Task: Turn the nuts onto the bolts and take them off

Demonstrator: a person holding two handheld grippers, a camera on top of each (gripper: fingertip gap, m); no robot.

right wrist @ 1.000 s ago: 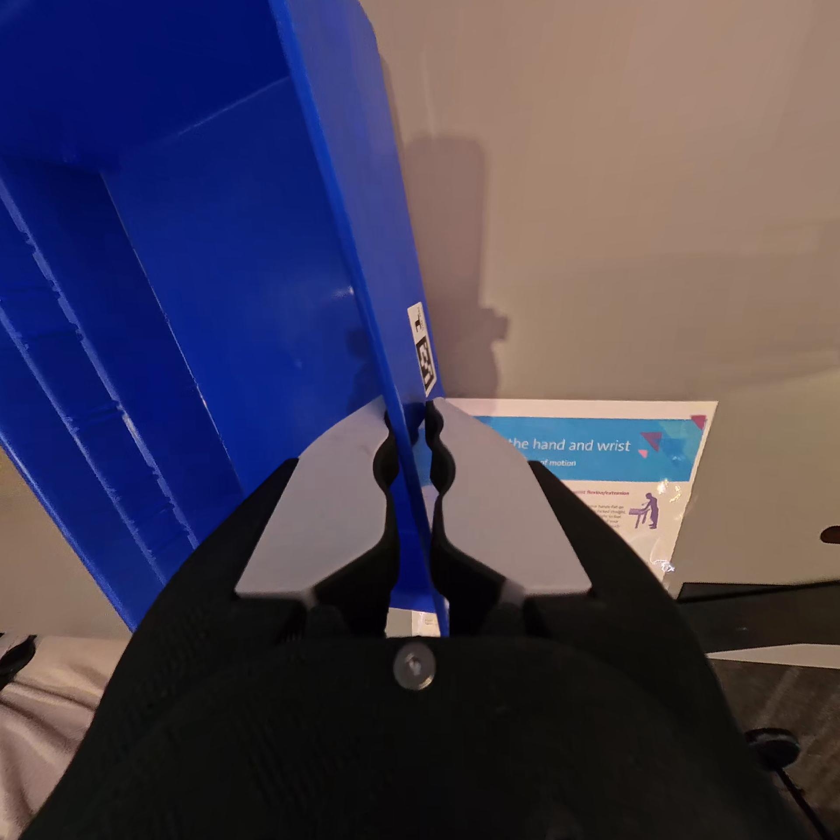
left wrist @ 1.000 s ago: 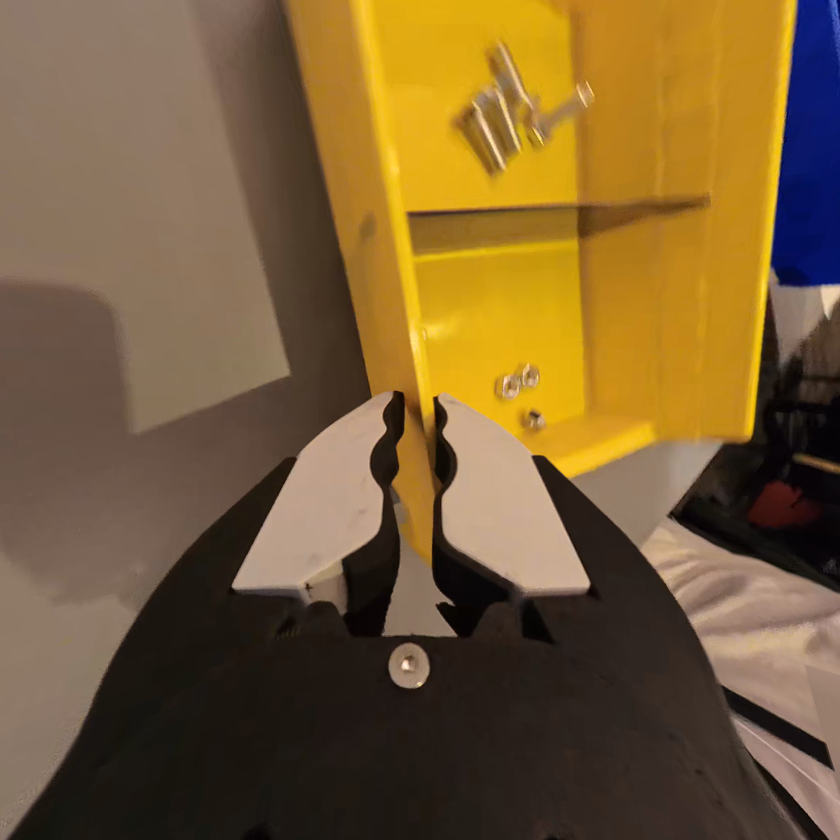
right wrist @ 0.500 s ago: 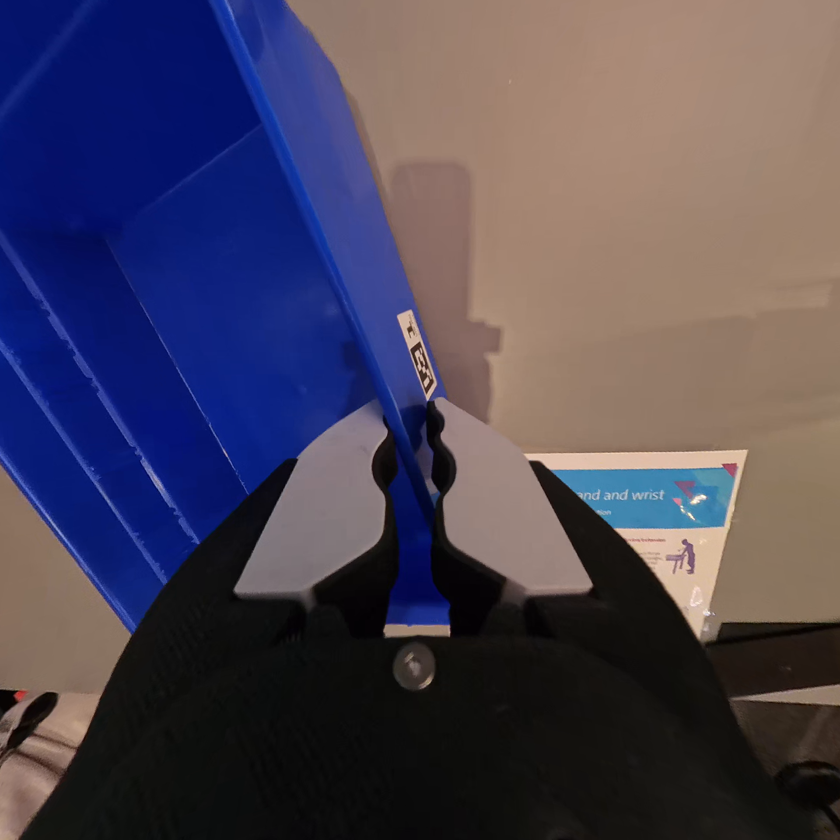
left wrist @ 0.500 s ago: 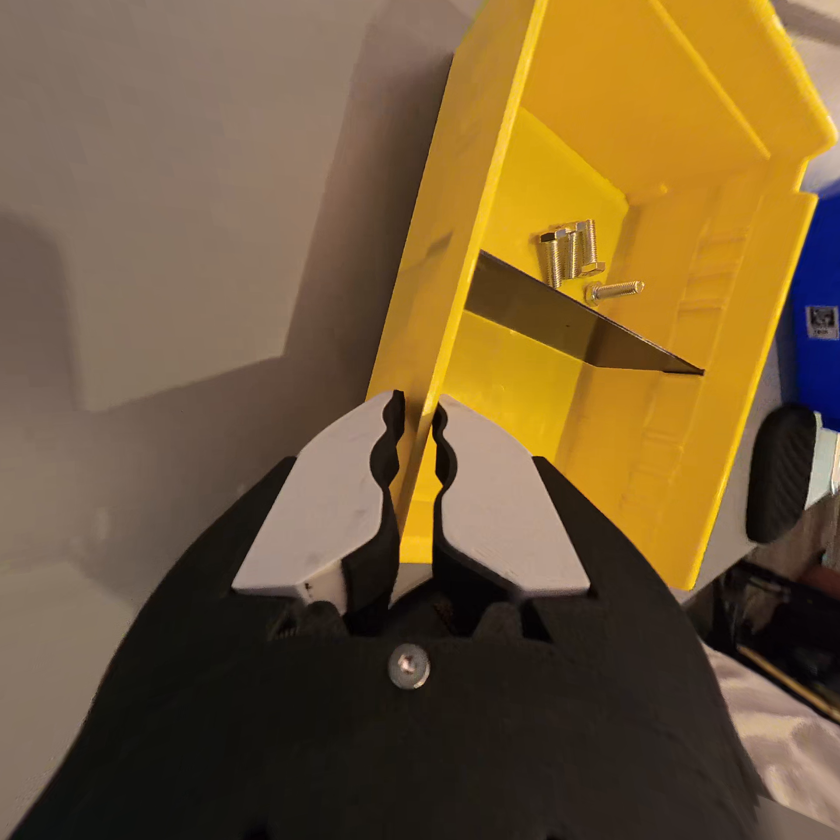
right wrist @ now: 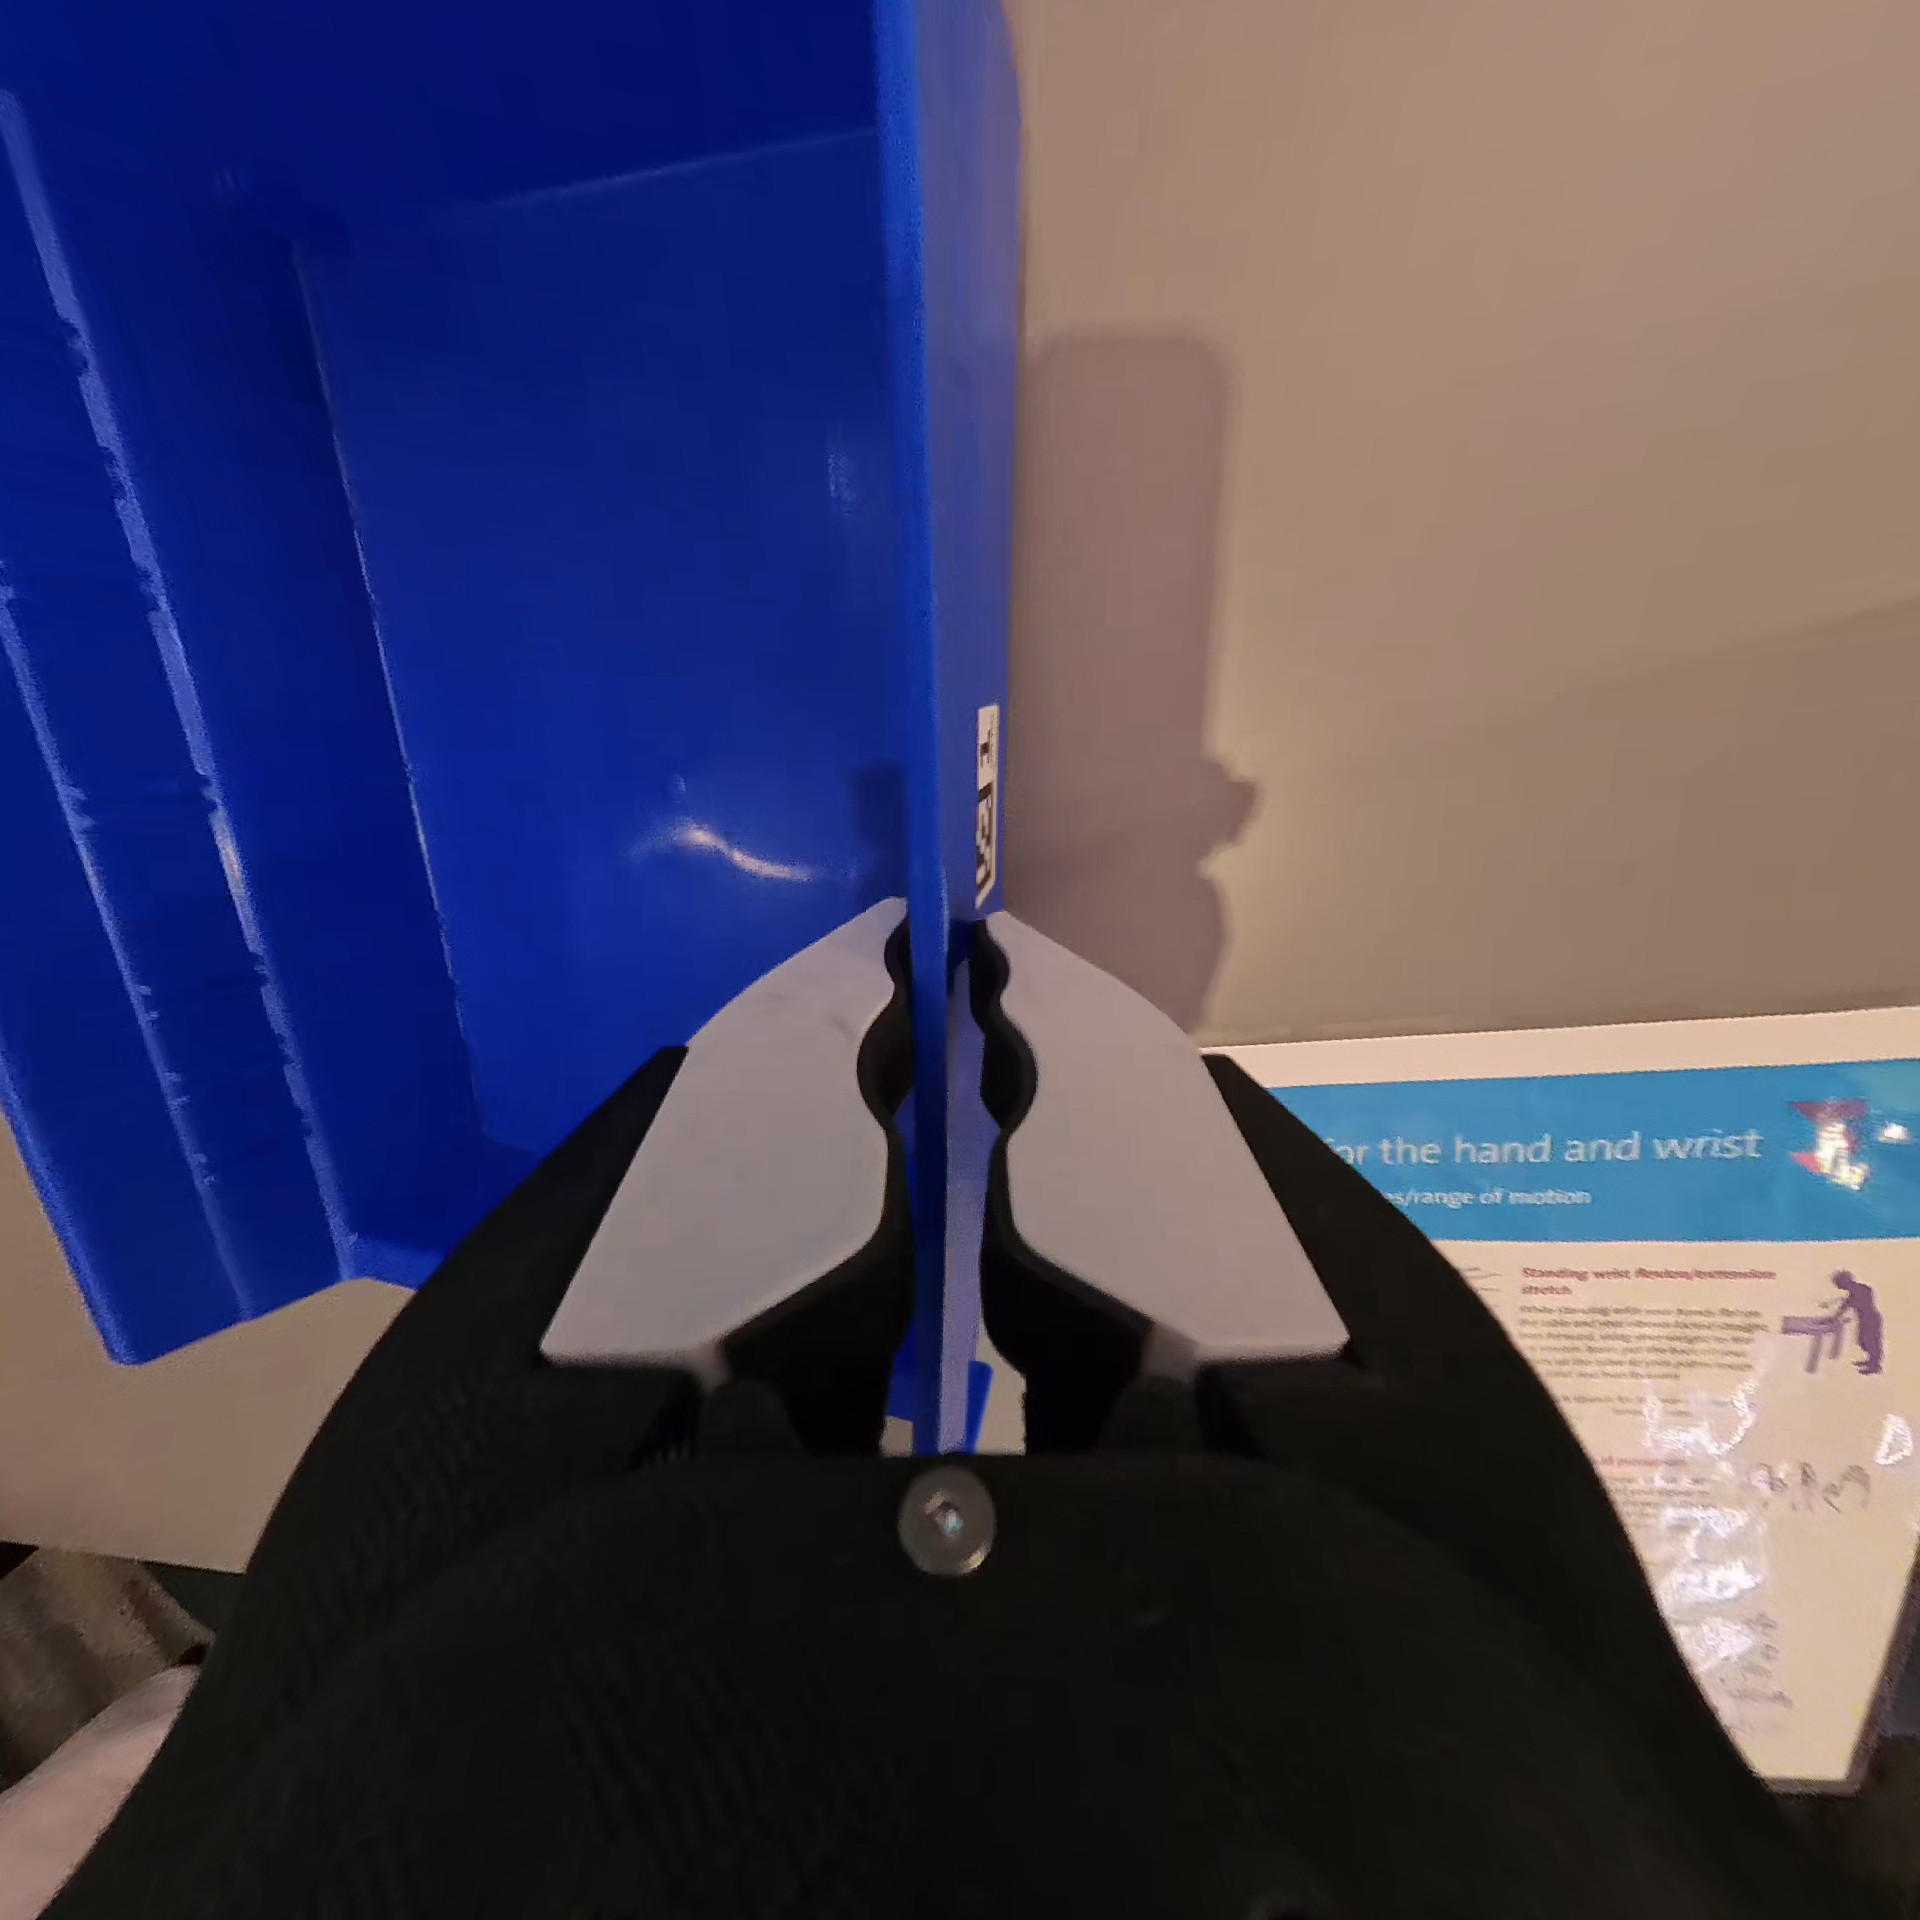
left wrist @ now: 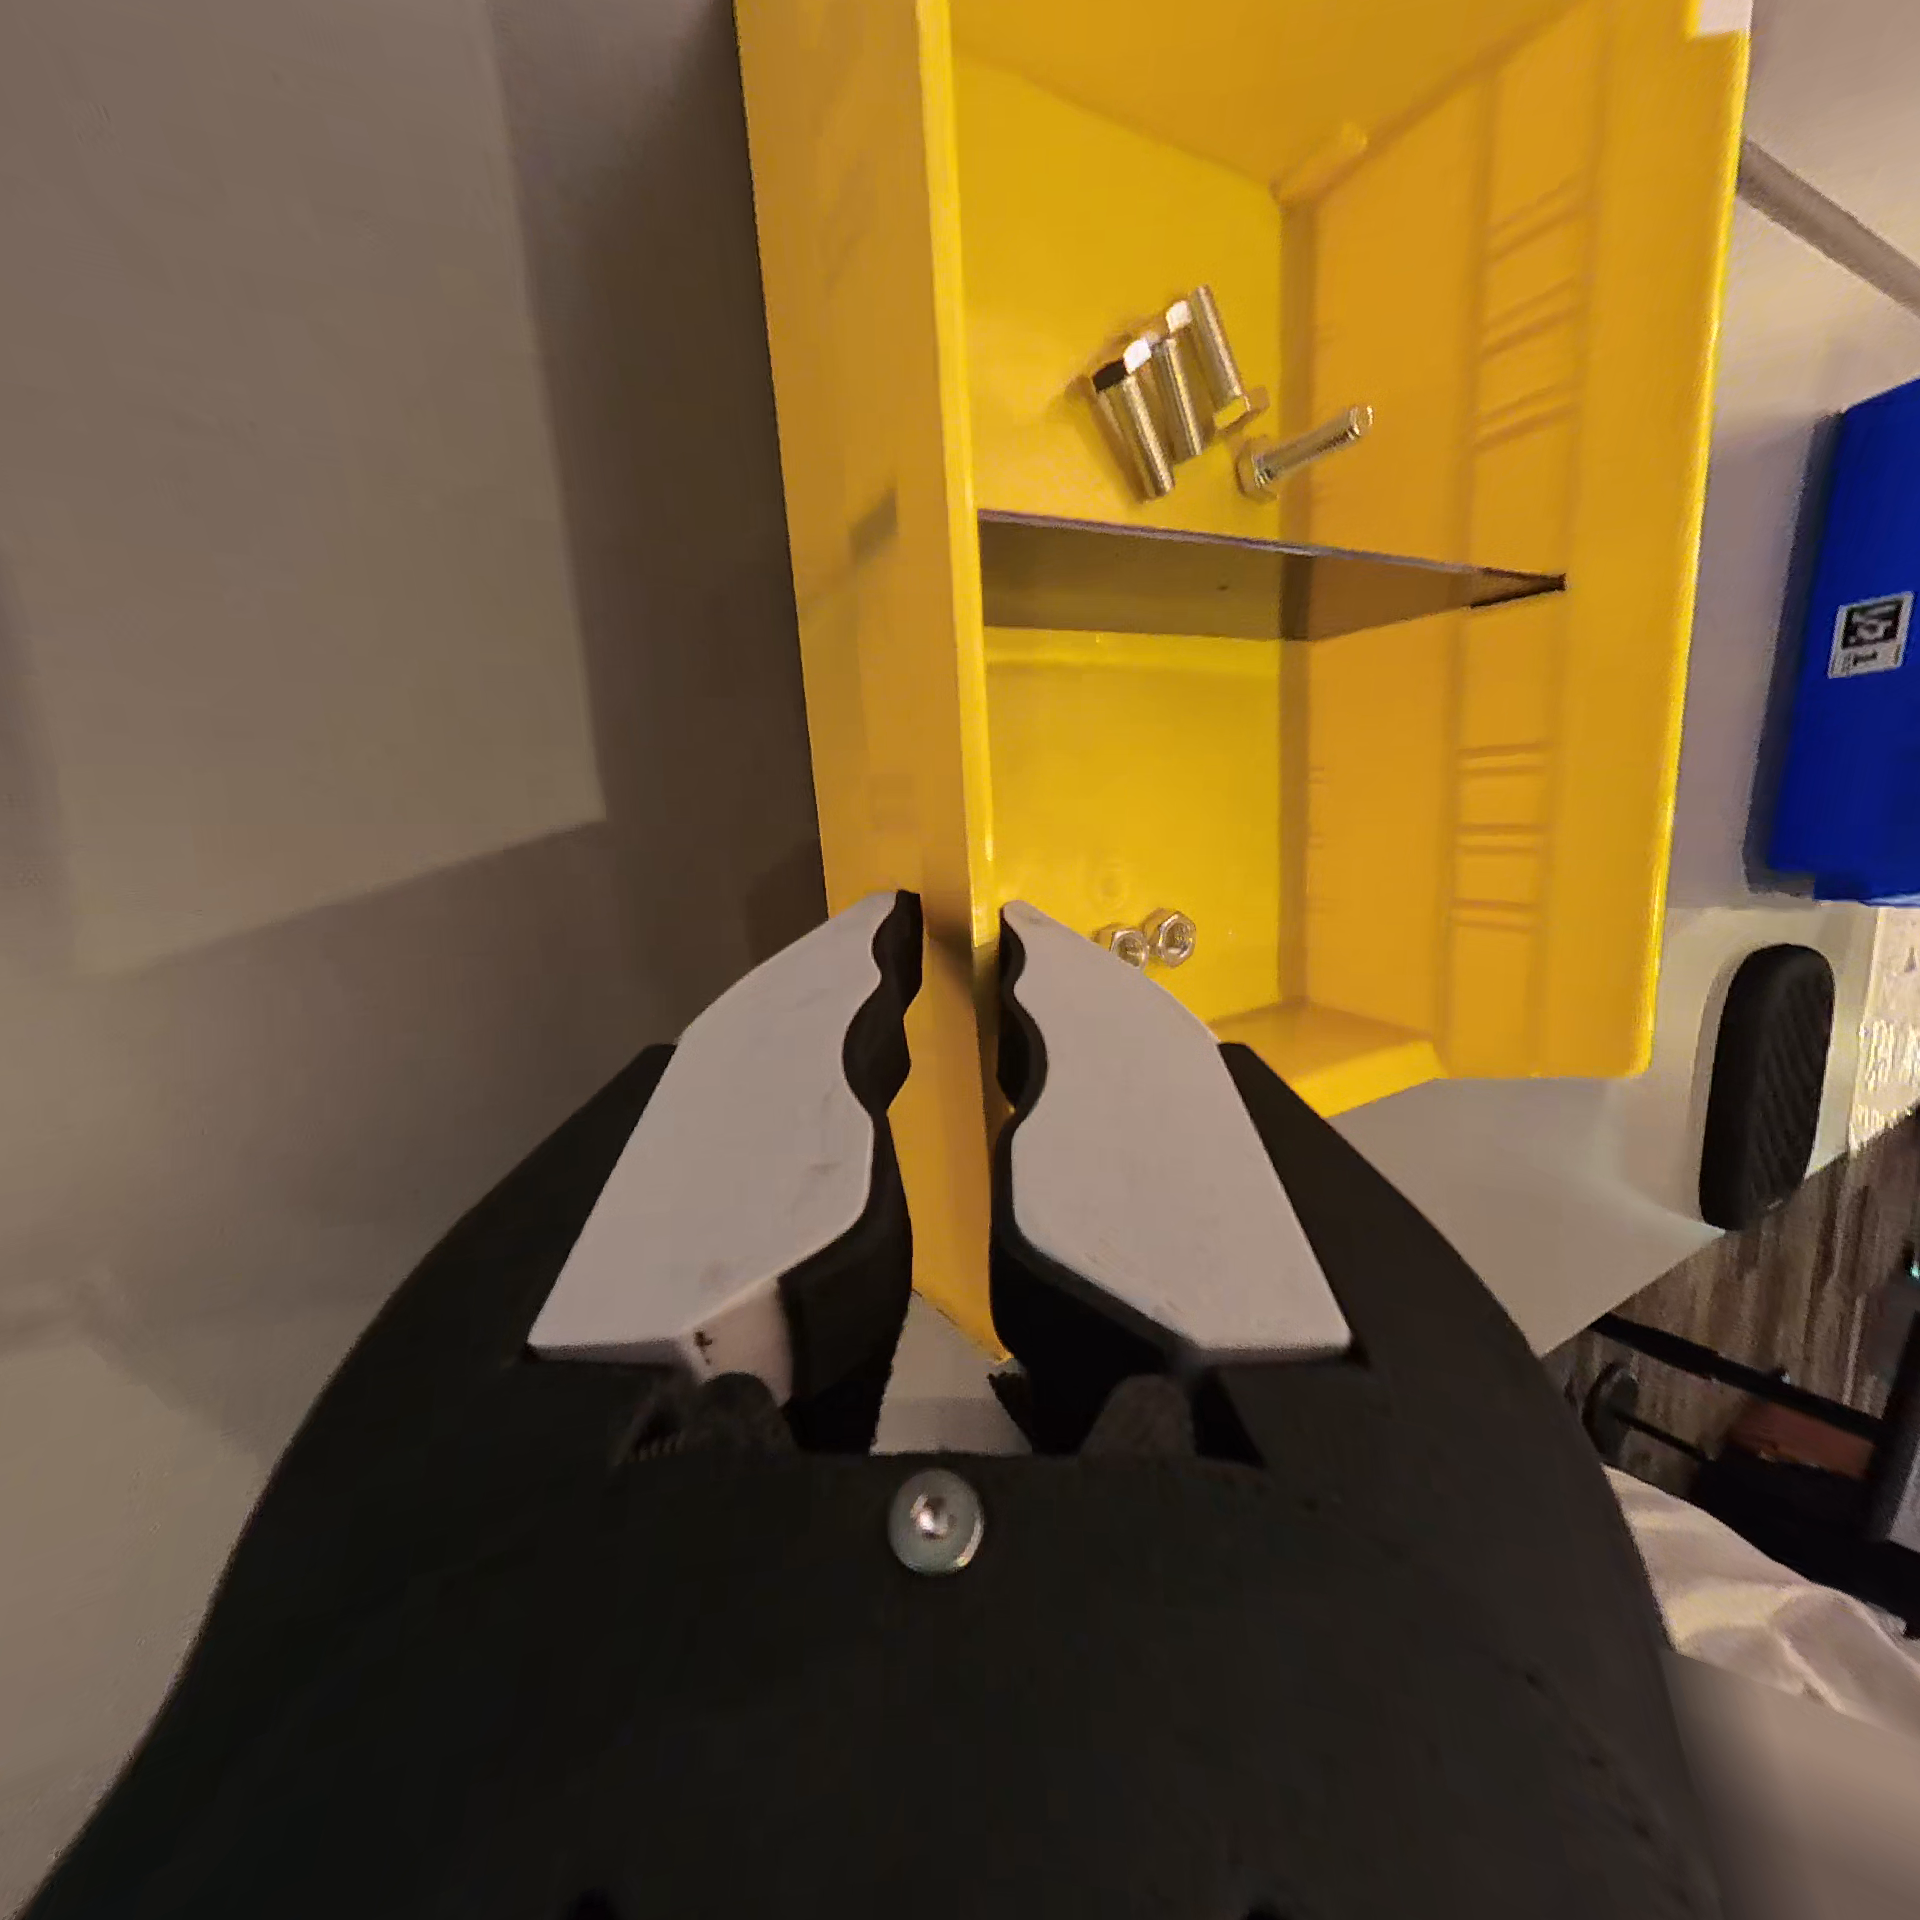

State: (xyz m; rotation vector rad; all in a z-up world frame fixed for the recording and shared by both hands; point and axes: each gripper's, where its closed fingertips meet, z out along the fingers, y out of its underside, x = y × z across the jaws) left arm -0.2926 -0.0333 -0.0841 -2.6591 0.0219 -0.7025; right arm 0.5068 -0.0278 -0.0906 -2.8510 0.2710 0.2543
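Gripping the side wall of a yellow bin (left wrist: 1558, 520), the left gripper (left wrist: 959, 925) has its two fingers pressed onto that wall, one inside the bin and one outside. A dark divider (left wrist: 1247, 592) splits the bin into two compartments. The far compartment holds the bolts (left wrist: 1164, 405): a tight cluster of about three lying side by side, plus one separate bolt (left wrist: 1304, 452) just to their right, four in all as far as can be counted. The near compartment holds the nuts (left wrist: 1148, 938): two show just beyond the tip of the inner finger (left wrist: 1122, 1122), touching each other; whether more lie behind that finger cannot be told. Bolts and nuts are loose and apart, none threaded together, and neither gripper touches them.

The right gripper (right wrist: 943, 920) is likewise clamped, its fingers pinching the thin side wall of a blue bin (right wrist: 571, 623). What shows of the inside of this bin holds nothing. A small white sticker (right wrist: 987, 805) sits on the outer face of the pinched wall, just beyond the fingertips. To the right, a printed sheet (right wrist: 1558, 1299) lies flat on a pale surface (right wrist: 1507, 520). In the left wrist view, part of the blue bin appears at the right edge, near the yellow bin, with a black gripper part below it.
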